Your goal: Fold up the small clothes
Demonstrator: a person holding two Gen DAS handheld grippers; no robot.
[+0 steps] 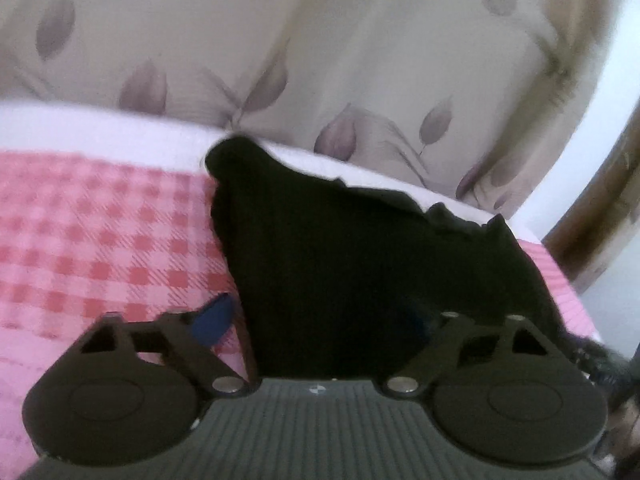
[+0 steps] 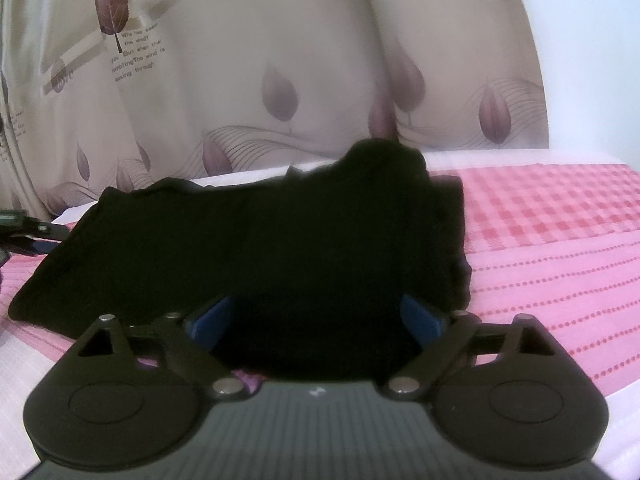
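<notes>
A black garment (image 1: pixel 340 248) lies rumpled on the pink checked bedspread (image 1: pixel 100 240). My left gripper (image 1: pixel 316 320) stands open low over its near left edge. One blue pad (image 1: pixel 212 320) shows over the pink cloth, while the other finger is lost against the black fabric. In the right wrist view the same garment (image 2: pixel 240 240) spreads wide, bunched up at its far right. My right gripper (image 2: pixel 316 316) is open over the garment's near edge, both blue pads (image 2: pixel 420 320) showing wide apart and pressing on nothing. The left gripper (image 2: pixel 28 236) shows at that view's far left edge.
The bedspread (image 2: pixel 540 220) runs on to the right with dotted stripes and has a white border at the back. A cream curtain with purple leaves (image 2: pixel 280 60) hangs right behind the bed. A brown door frame (image 1: pixel 592 220) stands at the far right.
</notes>
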